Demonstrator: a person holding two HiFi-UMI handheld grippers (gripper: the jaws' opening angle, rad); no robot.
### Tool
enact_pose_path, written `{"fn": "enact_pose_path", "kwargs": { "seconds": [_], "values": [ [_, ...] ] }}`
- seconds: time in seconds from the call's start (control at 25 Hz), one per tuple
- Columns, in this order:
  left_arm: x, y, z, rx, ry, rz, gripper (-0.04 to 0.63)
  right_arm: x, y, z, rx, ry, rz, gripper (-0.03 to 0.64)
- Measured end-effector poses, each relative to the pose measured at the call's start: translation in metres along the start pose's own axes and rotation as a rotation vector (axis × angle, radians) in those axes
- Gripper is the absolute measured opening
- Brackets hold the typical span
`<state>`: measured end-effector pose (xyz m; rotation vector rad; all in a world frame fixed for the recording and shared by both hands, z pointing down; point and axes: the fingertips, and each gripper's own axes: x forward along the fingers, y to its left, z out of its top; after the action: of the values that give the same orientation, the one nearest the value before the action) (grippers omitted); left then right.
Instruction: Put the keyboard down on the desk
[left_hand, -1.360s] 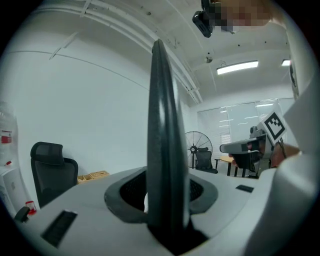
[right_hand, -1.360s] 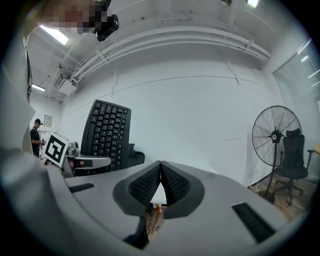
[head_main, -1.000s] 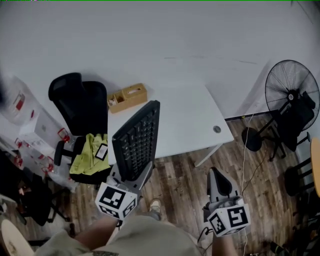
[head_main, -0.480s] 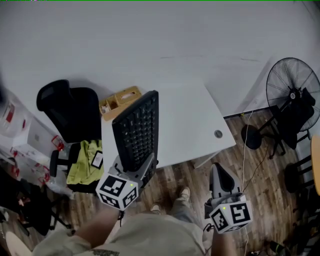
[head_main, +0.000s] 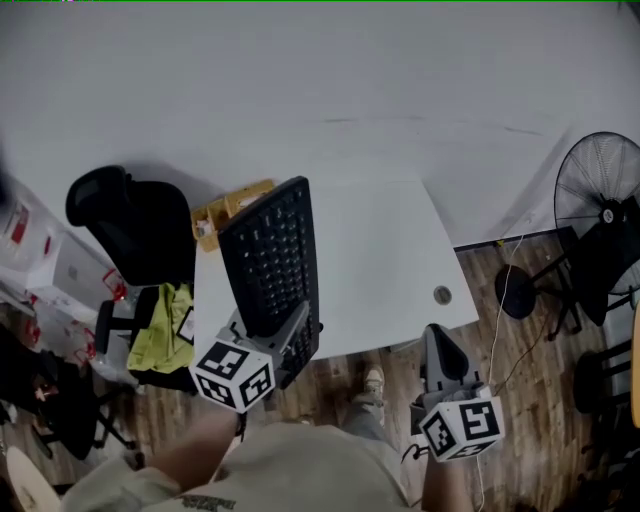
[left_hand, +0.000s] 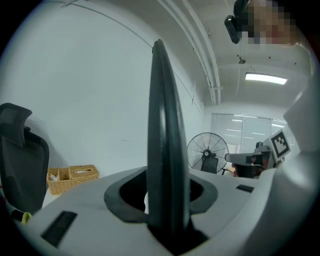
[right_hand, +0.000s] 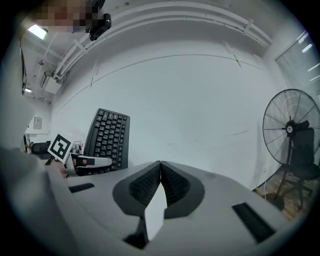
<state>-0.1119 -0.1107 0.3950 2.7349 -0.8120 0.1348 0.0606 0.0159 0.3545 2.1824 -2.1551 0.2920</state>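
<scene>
The carrying step is judged to be in hand: the keyboard (head_main: 268, 258) is held in the air above the left part of the desk (head_main: 385, 255), not yet laid down. Its near short end is clamped between the jaws of the left gripper (head_main: 283, 335), which is held at the desk's near edge and pointed roughly level across it. The keyboard is tilted, keys turned toward the right. A roll to flat and a gentle lowering are called for before release. The right gripper (head_main: 438, 340) is held empty, jaws pressed together, just off the desk's near right edge.
</scene>
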Motion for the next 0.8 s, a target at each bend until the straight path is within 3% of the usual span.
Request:
{"fn": "enact_pose_path", "kwargs": {
  "seconds": [0.4, 0.6, 0.8],
  "values": [
    [0.096, 0.012, 0.008, -0.092, 0.018, 0.182, 0.160, 0.091, -0.096, 0.025, -0.030, 0.048, 0.187, 0.025],
    [0.175, 0.006, 0.018, -0.139, 0.011, 0.303, 0.160, 0.147, -0.180, 0.042, -0.054, 0.083, 0.286, 0.025],
    [0.188, 0.003, 0.020, -0.182, -0.024, 0.364, 0.160, 0.164, -0.208, 0.044, -0.058, 0.096, 0.336, 0.026]
  ]
}}
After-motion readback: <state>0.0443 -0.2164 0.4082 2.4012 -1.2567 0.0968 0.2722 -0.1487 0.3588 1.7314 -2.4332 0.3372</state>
